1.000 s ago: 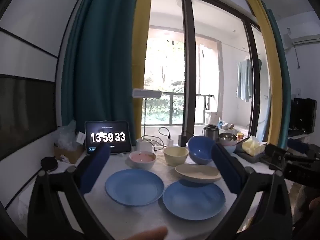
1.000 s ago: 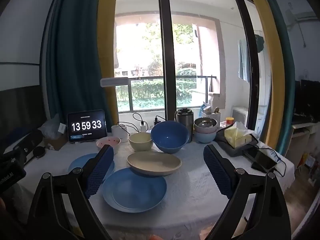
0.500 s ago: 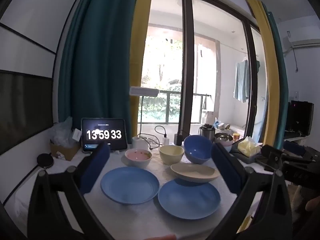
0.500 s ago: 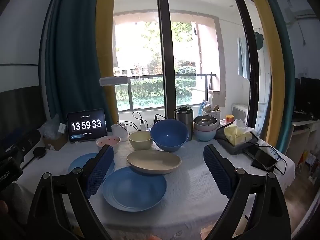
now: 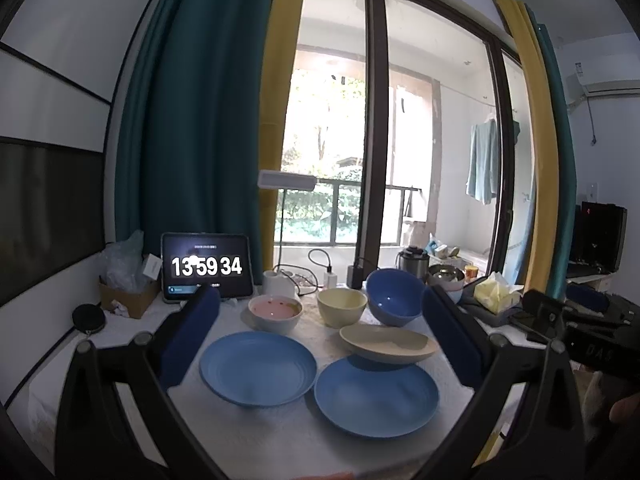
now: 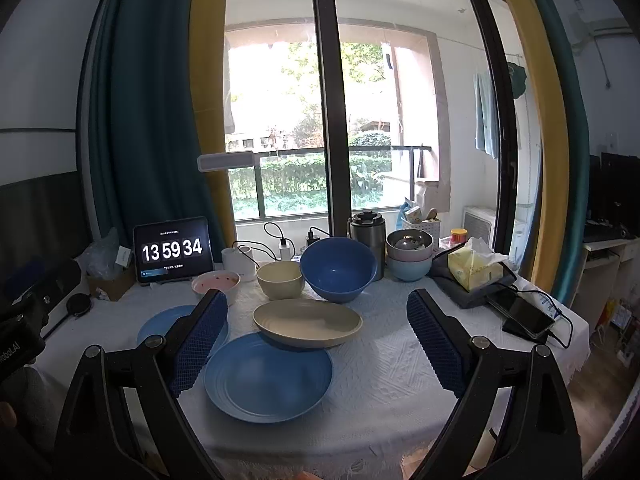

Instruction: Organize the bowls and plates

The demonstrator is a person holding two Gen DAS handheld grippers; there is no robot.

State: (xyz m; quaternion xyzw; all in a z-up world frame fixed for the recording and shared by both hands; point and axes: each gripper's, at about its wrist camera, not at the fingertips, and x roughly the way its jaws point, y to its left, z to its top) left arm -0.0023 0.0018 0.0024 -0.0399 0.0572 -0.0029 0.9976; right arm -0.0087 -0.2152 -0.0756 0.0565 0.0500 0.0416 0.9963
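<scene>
The surface [image 6: 384, 368], under a white textured cloth, carries all the crockery. Largest are two flat blue plates with faint concentric rings: the near blue plate [image 6: 268, 378] sits at the front centre, and the far blue plate [image 5: 258, 366] lies just beside it on the left, partly hidden by a finger in the right wrist view. Behind the near plate a shallow beige oval dish [image 6: 307, 322] overlaps that plate's rear rim. Further back stands a deep blue bowl [image 6: 338, 270], tilted toward the camera, with a smaller cream bowl [image 6: 279, 278] just left of it and a small white bowl with a pink inside [image 5: 275, 312] left again. Two stacked bowls [image 6: 409, 256], grey over pale blue, sit to the right of the deep blue bowl, beside a yellow tissue pack [image 6: 474, 264].

The left gripper [image 5: 320, 334] hovers above the front edge with its fingers spread wide, holding nothing; the right gripper [image 6: 316, 344] does likewise.

Compared with a second ago, the tablet clock [image 6: 173, 250] has ticked from 13 59 33 to 13 59 34. The left wrist view has drifted slightly so the plates sit a little lower and more to the left; the right wrist view is almost unchanged. No dish has moved.
</scene>
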